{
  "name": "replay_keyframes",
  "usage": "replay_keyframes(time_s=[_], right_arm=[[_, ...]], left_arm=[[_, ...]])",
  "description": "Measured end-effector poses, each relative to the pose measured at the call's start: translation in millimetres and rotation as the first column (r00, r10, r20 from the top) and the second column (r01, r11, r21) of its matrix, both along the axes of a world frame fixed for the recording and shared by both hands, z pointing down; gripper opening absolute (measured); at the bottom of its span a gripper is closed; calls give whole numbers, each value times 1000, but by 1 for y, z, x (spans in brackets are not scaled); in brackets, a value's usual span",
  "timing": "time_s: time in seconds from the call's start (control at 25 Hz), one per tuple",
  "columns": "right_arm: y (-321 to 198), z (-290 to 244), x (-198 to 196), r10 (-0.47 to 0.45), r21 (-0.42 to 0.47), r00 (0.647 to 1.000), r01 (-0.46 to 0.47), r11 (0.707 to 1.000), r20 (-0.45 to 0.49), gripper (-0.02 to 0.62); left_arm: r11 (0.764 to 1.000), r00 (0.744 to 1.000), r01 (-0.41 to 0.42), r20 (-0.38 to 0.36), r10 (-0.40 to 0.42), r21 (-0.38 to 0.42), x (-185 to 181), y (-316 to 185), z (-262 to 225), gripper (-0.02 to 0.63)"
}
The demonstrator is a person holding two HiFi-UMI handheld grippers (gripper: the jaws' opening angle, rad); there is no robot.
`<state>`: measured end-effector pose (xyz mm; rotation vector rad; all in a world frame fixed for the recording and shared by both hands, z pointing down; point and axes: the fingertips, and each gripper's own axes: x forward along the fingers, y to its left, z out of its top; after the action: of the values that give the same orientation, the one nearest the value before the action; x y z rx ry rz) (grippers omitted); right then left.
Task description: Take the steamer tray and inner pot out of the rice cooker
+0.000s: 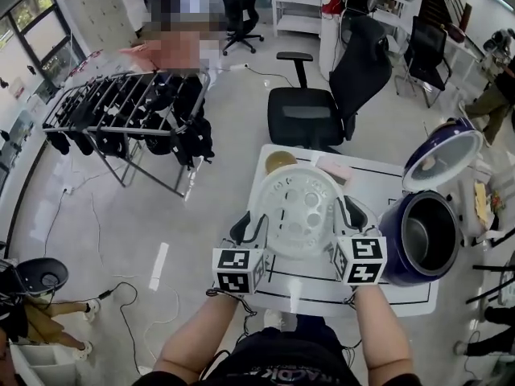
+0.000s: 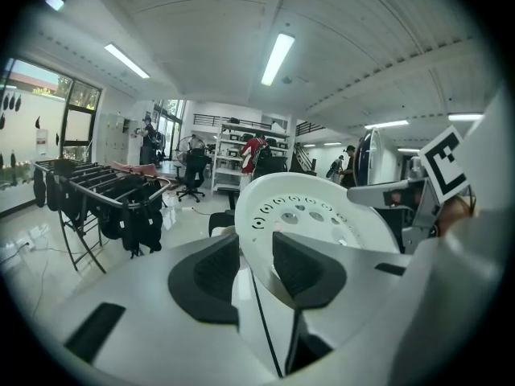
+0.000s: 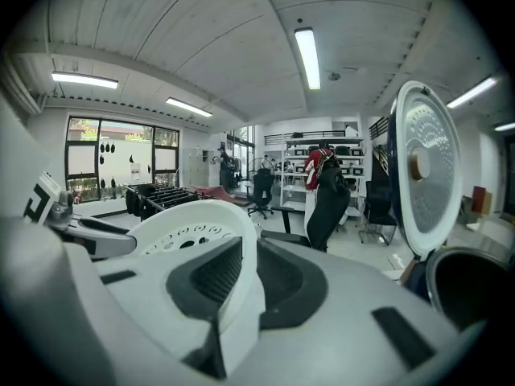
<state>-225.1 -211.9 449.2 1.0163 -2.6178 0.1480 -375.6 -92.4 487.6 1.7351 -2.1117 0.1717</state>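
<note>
Steamer tray (image 1: 298, 207) is being held over the table (image 1: 385, 185), just left of the cooker (image 1: 396, 252). Left gripper (image 1: 246, 225) fingers are pinching the tray's left rim. Right gripper (image 1: 351, 214) fingers are pinching its right rim. Both pairs of fingers are standing narrowly apart, pads pressing on the thin rim. Lid (image 1: 441, 156) is standing open. Pot (image 1: 420, 238) is sitting inside the cooker.

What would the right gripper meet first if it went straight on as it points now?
Probably the flat pink object at the far edge of the white table; beyond it, the black office chair. Depth is unclear.
</note>
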Motion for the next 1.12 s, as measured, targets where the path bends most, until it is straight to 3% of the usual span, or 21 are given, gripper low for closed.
replay_keyframes(time_s=[0.52,1.12], right_arm=[[-60,96,-15,-35,-148,999,29,989,-40,58],[-80,197,-28,-72,-317,992,35,948,-107,58]], left_arm=[[994,997,54,-43,-58,-97,-11,-49,74,121],[966,989,87,-94,-113,-242,-20,-63,161,120]])
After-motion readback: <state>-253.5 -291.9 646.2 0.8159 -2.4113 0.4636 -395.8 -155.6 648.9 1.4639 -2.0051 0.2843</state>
